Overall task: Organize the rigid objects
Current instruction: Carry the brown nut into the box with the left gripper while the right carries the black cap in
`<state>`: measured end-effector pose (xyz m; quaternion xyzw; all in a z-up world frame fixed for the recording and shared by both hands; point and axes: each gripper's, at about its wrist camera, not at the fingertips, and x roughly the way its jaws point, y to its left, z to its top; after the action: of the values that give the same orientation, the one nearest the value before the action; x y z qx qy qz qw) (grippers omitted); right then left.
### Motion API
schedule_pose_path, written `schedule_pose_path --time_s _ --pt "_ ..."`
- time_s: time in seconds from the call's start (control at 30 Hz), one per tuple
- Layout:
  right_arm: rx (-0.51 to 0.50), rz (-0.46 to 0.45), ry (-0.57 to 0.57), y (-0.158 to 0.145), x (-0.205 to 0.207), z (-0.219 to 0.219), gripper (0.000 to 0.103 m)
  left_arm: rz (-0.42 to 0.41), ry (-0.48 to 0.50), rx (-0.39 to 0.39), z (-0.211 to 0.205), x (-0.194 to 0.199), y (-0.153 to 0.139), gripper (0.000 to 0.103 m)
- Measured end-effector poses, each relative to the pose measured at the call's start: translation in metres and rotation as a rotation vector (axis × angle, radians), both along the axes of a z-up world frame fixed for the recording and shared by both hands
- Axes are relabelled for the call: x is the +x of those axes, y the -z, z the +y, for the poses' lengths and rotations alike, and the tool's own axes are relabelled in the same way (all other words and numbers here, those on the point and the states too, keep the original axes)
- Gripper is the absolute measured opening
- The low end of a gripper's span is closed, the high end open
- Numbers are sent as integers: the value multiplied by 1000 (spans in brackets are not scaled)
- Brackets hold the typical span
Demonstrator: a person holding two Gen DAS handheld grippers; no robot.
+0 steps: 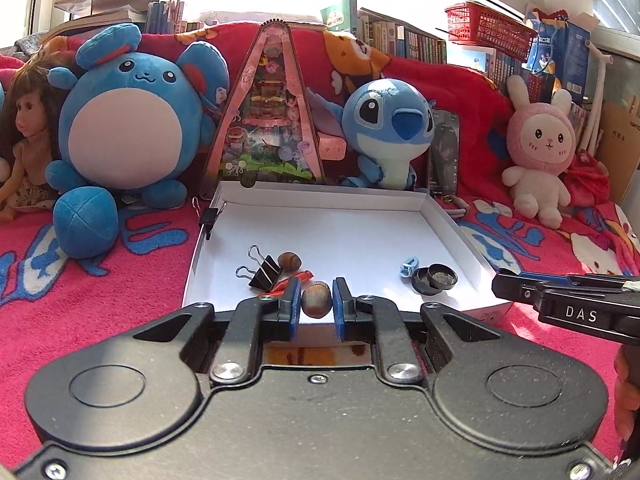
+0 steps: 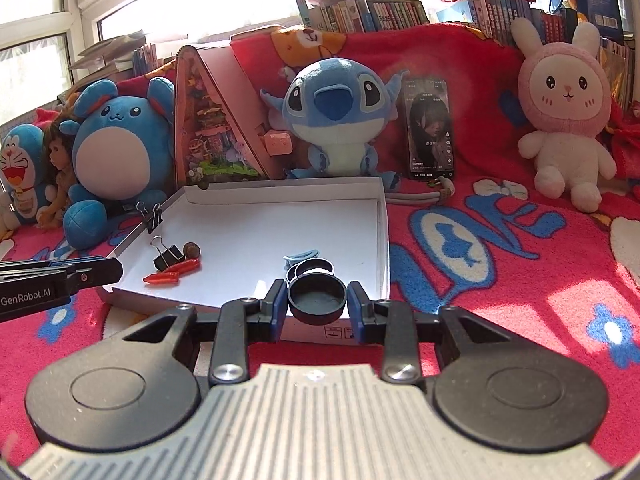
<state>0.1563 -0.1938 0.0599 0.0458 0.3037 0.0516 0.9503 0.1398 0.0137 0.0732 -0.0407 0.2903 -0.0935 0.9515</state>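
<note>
A white shallow box (image 1: 440,236) (image 2: 382,240) lies on the red blanket. My left gripper (image 1: 316,300) is shut on a brown nut (image 1: 316,299) at the box's near edge. Beyond it lie a second nut (image 1: 289,261), a black binder clip (image 1: 264,272) and red chilli pieces (image 1: 298,278). My right gripper (image 2: 317,298) is shut on a round black cap (image 2: 317,298) over the box's near right corner. Behind it sit another black cap (image 2: 316,267) and a light blue clip (image 2: 299,257). These also show in the left wrist view, the cap (image 1: 434,278) and the clip (image 1: 409,266).
Plush toys line the back: a blue round one (image 1: 132,120), Stitch (image 1: 388,124), a pink rabbit (image 1: 540,144) and a doll (image 1: 28,128). A triangular pink toy box (image 1: 272,112) and a phone (image 2: 430,128) stand behind the box. A binder clip (image 1: 209,218) grips its left wall.
</note>
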Motion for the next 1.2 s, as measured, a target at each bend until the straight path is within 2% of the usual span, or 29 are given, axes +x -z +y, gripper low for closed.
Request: schedule_pose_path --time_s 0.2,0.5,1.2 --pt "54 76 8 -3 36 -3 38 79 11 -35 1 37 1 16" --pt "73 171 28 11 72 -1 38 143 -27 -18 -5 65 20 16" --pt "34 195 16 24 91 10 38 139 -69 58 -18 84 44 16"
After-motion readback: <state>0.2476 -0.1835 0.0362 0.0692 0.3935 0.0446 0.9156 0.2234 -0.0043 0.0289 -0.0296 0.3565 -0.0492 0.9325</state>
